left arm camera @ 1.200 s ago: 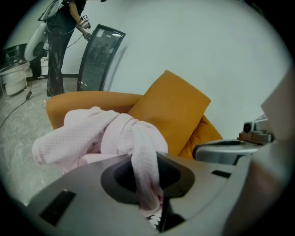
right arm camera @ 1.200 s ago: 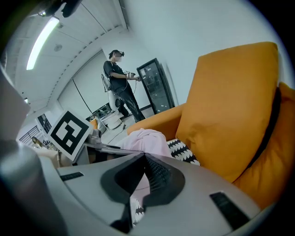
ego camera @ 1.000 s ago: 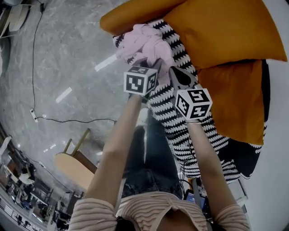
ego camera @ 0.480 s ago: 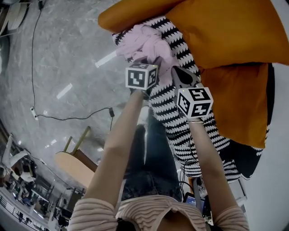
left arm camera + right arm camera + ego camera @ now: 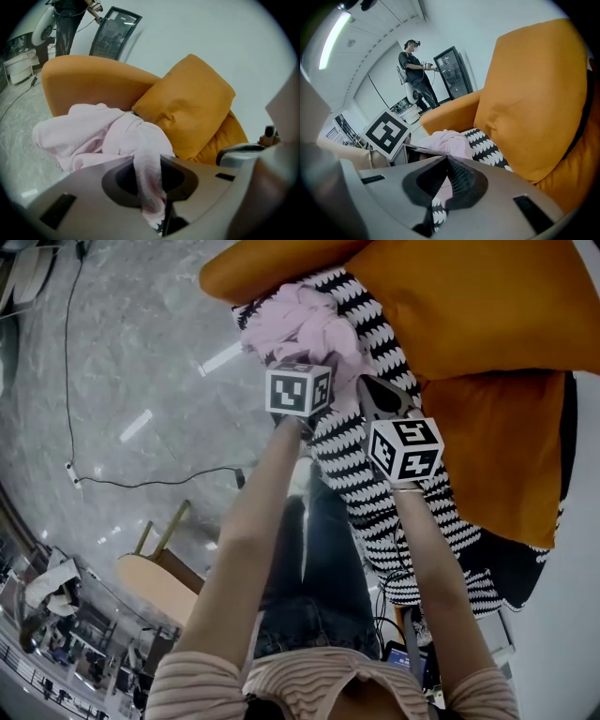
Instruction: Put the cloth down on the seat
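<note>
Your left gripper (image 5: 147,164) is clamped on a strand of the pink cloth (image 5: 305,329), whose bunch lies straight ahead of it over the striped seat's (image 5: 349,460) front edge by the orange armrest (image 5: 248,277); your right gripper (image 5: 446,160), closed empty, sits just beside.

The left gripper (image 5: 148,162) pinches a pink cloth (image 5: 84,133) in front of an orange cushion (image 5: 187,112).
</note>
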A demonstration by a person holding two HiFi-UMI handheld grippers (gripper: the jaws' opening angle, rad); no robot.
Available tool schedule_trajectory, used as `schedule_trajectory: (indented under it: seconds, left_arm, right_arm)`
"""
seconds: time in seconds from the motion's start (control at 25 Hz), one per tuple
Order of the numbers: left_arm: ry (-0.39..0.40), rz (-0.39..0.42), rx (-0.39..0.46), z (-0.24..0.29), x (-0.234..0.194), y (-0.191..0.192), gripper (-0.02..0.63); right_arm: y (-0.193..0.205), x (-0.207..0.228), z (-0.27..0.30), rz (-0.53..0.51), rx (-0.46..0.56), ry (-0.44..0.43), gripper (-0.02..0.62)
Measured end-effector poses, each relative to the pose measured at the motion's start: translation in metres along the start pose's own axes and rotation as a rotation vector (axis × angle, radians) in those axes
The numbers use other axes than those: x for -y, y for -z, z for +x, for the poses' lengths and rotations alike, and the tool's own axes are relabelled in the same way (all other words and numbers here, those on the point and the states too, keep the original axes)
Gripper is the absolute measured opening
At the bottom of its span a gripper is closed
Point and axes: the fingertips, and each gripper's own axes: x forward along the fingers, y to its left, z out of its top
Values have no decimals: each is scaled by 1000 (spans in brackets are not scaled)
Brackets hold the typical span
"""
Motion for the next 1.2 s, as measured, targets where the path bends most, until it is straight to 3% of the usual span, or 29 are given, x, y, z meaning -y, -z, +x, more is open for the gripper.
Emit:
schedule_trajectory:
  seconds: [0.4, 0.52, 0.92, 1.2]
  left_arm:
    - [-48, 6, -12, 7, -2, 2, 94]
    - [-84, 32, -3, 6, -5, 2, 117]
    - [-121, -4, 13, -7, 1, 1, 218]
    - [-129, 10, 92, -38, 15, -4, 219]
  right_arm:
    - [8, 1, 15, 16, -31, 8, 8]
    - [9, -1, 14, 14, -36, 12, 8]
    - [-2, -3, -1, 4, -6, 20, 8]
    - [-18, -12, -23, 21, 59, 25, 8]
